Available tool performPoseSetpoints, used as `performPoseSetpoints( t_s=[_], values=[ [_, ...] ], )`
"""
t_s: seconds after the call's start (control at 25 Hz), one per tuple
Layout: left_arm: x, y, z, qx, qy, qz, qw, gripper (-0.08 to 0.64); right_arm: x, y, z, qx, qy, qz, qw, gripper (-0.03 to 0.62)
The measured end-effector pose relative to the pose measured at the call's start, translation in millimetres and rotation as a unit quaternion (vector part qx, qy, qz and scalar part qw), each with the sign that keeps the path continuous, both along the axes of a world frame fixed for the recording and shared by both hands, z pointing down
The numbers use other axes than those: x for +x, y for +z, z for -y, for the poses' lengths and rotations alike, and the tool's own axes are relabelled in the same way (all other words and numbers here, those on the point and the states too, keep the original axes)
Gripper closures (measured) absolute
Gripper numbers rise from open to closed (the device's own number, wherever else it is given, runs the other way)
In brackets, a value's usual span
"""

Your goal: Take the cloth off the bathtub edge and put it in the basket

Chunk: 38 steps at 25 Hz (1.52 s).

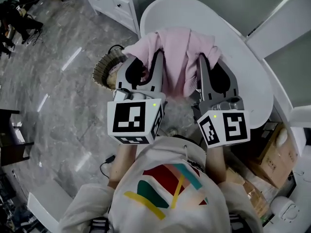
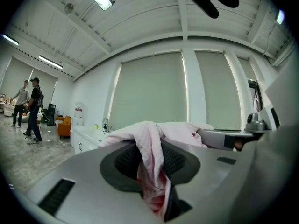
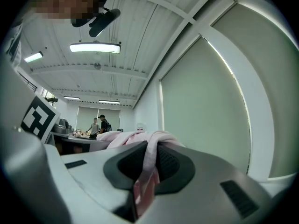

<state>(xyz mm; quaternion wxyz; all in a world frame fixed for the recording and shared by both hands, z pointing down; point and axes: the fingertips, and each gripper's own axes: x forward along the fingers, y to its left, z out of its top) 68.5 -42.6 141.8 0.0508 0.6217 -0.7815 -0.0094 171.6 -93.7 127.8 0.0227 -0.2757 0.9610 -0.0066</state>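
We grip pink crumpled cloth (image 1: 177, 52), left gripper (image 1: 144, 59) and right gripper (image 1: 210, 61) fingers closed on it; risk: fold slips, misses round woven basket (image 1: 103, 72).

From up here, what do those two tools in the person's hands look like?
The left gripper and right gripper are pale grey, with two dark-lined jaws each and a white cube of black square markers bearing a green light. The person wears a white top with a colourful print.
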Motion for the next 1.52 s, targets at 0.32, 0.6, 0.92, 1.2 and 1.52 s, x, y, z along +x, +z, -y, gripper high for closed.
performPoseSetpoints(
  t_s=[0.32, 0.6, 0.92, 1.2, 1.52],
  values=[
    [-107.1, -4.5, 34.2, -0.005, -0.010, 0.016, 0.9998, 0.449, -107.1, -1.8, 33.4, -0.001, -0.016, -0.004, 1.000, 0.545],
    [-217.0, -25.5, 56.9, 0.008, -0.004, 0.026, 0.9996, 0.449, -216.0, -21.8, 54.0, 0.014, -0.021, 0.007, 1.000, 0.545],
    [-348.9, -30.4, 59.8, 0.023, -0.013, 0.036, 0.9990, 0.449, -350.0, -18.5, 59.0, 0.013, -0.033, -0.001, 0.999, 0.545],
    [-422.6, -3.4, 33.7, -0.021, -0.057, 0.012, 0.9981, 0.449, -427.2, -3.0, 42.7, 0.027, -0.080, -0.057, 0.995, 0.545],
    [-456.8, -6.3, 4.0, -0.003, -0.118, 0.023, 0.9928, 0.449, -474.1, 6.2, 24.8, 0.006, -0.149, -0.053, 0.987, 0.545]
  ],
)
